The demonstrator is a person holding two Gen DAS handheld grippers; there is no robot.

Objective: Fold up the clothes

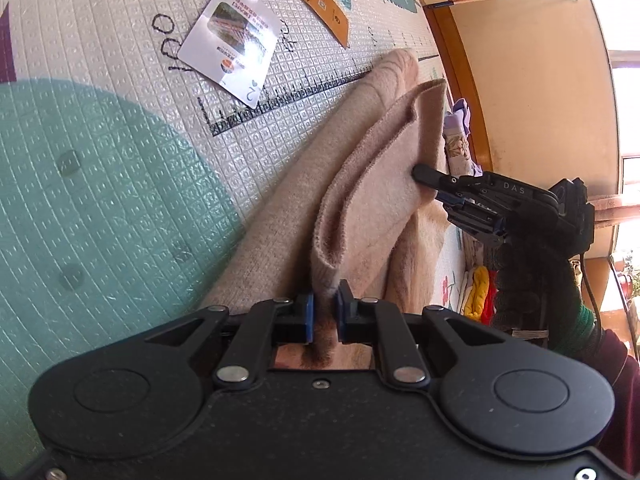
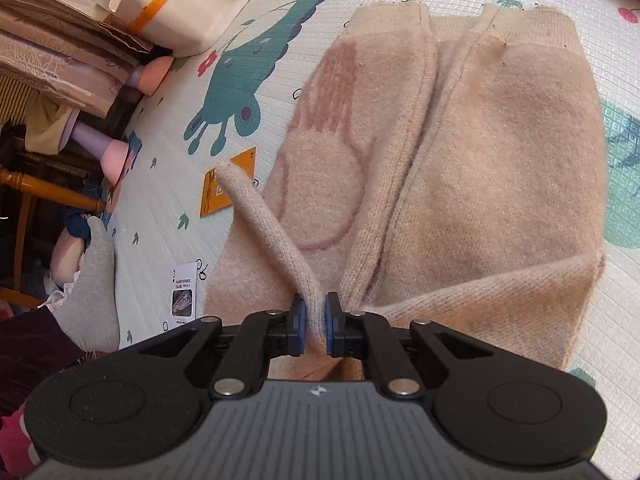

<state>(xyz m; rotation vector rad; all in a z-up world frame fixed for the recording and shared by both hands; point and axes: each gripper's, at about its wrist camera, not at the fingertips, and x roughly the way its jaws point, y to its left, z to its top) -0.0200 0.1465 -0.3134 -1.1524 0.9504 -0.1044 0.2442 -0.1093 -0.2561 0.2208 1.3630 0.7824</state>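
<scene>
Surface: patterned foam play mat (image 1: 100, 184) on the floor, with a printed ruler line and green shapes; wooden furniture along its far side.
Garment: beige knit sweater (image 2: 480, 168) spread on the mat, filling the centre and right of the right wrist view, its ribbed band toward the upper edge of that frame.
Long axis: in the left wrist view the lifted fold runs from bottom centre up toward the upper right, roughly in line with the ruler marks.
Left gripper (image 1: 325, 316): fingers narrow, pinching a raised edge of the sweater at bottom centre of its frame.
Right gripper (image 2: 313, 320): fingers narrow, clamped on a thin strip of the knit that rises toward the centre left of its frame; seen in the left wrist view, at centre right, its tip touches the cloth further along the same fold.
Key relation: both grips seem to sit on one edge, the cloth slack between them; the body of the sweater lies ahead of the right fingers.
Open room: bare mat to the left of the fold in the left wrist view.
Clutter: a playing card (image 1: 228, 44) and an orange card (image 1: 322, 6) lie near the sweater's far side; the orange card is just beside the cloth in the right wrist view.
Edges: folded bedding and a white box (image 2: 168, 4) at upper left of the right wrist view, well apart.
Likely next: carry the edge across the body, probably clear of the cards.
</scene>
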